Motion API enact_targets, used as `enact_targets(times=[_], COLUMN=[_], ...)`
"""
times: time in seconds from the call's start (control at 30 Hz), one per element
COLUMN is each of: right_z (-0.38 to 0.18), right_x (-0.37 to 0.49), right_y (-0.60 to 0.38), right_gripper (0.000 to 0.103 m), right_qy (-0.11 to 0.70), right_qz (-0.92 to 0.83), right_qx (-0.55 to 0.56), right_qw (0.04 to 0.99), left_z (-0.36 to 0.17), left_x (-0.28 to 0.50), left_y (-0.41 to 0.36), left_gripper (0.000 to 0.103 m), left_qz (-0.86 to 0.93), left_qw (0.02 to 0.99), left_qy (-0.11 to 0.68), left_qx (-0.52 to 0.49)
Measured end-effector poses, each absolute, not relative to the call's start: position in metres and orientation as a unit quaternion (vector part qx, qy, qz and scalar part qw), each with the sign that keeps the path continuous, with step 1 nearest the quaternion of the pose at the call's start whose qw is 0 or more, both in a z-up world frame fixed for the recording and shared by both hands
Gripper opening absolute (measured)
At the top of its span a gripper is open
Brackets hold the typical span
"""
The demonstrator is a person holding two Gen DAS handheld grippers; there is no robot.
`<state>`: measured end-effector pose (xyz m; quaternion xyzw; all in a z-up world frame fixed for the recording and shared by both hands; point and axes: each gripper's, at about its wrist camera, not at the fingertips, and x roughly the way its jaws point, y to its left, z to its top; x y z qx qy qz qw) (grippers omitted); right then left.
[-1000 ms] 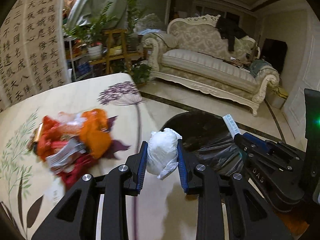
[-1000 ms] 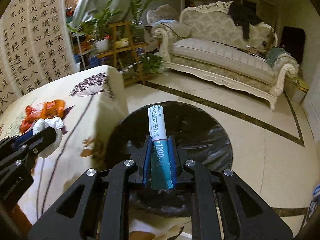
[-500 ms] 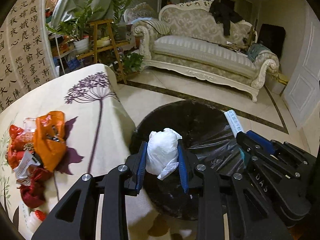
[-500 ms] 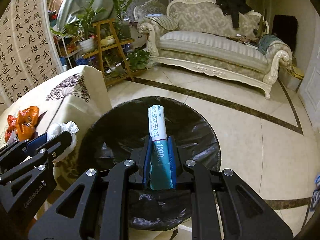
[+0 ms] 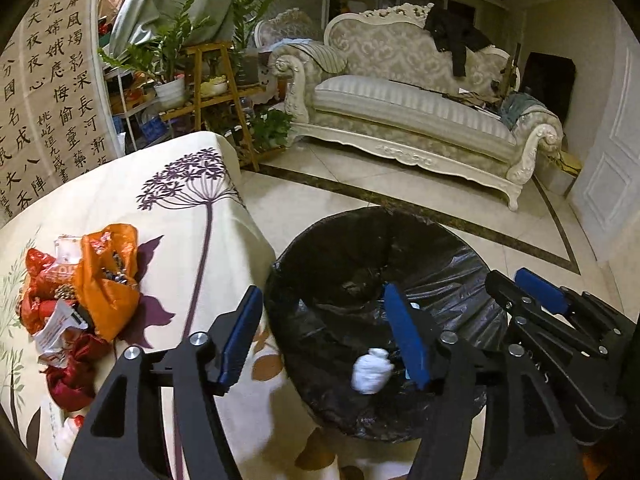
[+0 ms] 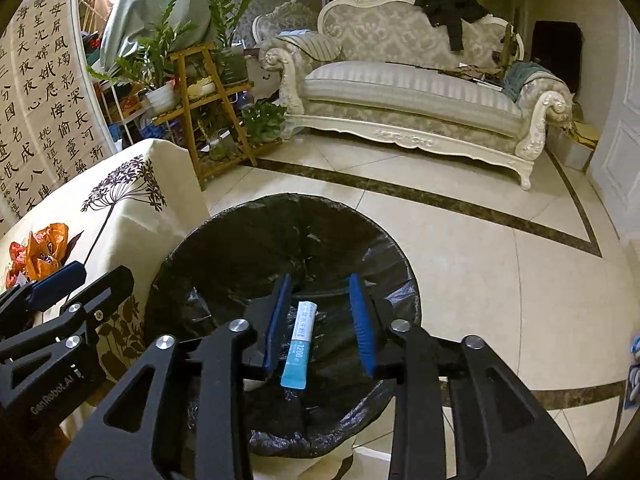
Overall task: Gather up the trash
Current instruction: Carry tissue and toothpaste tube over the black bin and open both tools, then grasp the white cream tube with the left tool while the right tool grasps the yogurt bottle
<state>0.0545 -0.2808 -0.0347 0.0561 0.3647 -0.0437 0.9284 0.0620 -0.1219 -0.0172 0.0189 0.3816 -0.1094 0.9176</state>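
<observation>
My left gripper (image 5: 324,332) is open over the near rim of a bin lined with a black bag (image 5: 360,248). A white crumpled wad (image 5: 370,370) is loose below the left gripper, inside the bag. My right gripper (image 6: 320,320) is open over the same bin (image 6: 248,240). A teal and white tube (image 6: 299,346) is loose between and below its fingers, inside the bag. A pile of orange and red wrappers (image 5: 80,292) lies on the table (image 5: 168,208) to the left.
The table has a cream cloth with a purple flower print and stands close against the bin. A cream sofa (image 5: 420,108) stands across the tiled floor. A wooden plant stand (image 5: 216,92) with pots is behind the table. A white door (image 5: 612,184) is at the right.
Both grippers moved over the bin and opened. The white wad left the left gripper and the tube left the right gripper; both are now down in the bag.
</observation>
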Motion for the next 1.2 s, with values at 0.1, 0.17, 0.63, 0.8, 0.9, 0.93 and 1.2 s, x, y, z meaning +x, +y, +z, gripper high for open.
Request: enact_targets(times=[0.1, 0.17, 0.63, 0.8, 0.9, 0.93, 1.2], right_z=[-0.03, -0.027, -0.011, -0.007, -0.006, -0.005, -0.008], right_x=[0.05, 0.048, 0.026, 0.014, 0.01, 0.008, -0.006], right_y=[-0.276, -0.271, -0.184, -0.147, -0.125, -0.117, -0.066], right_gripper=[0.038, 0.041, 0.057, 0.057, 0.058, 0.058, 0.058], right_qy=[0.361, 0.359, 0.359, 0.357, 0.359, 0.36, 0.367], right_qz=[-0.039, -0.036, 0.065, 0.106, 0.127, 0.136, 0.188], right_qx=[0.055, 0.055, 0.037, 0.021, 0.014, 0.011, -0.018], right_qw=[0.93, 0.931, 0.93, 0.928, 0.925, 0.923, 0.911], left_z=[-0.011, -0.008, 0.01, 0.007, 0.005, 0.003, -0.005], left_x=[0.055, 0.051, 0.004, -0.012, -0.02, -0.023, -0.039], left_y=[-0.113, -0.105, -0.005, 0.04, 0.063, 0.072, 0.123], left_gripper=[0.07, 0.072, 0.076, 0.076, 0.076, 0.076, 0.076], left_qz=[-0.099, -0.091, 0.01, 0.058, 0.084, 0.094, 0.138], left_qw=[0.921, 0.923, 0.936, 0.933, 0.93, 0.929, 0.92], left_qy=[0.375, 0.372, 0.352, 0.355, 0.358, 0.359, 0.366], left_qx=[0.021, 0.021, 0.01, -0.001, -0.004, -0.008, -0.032])
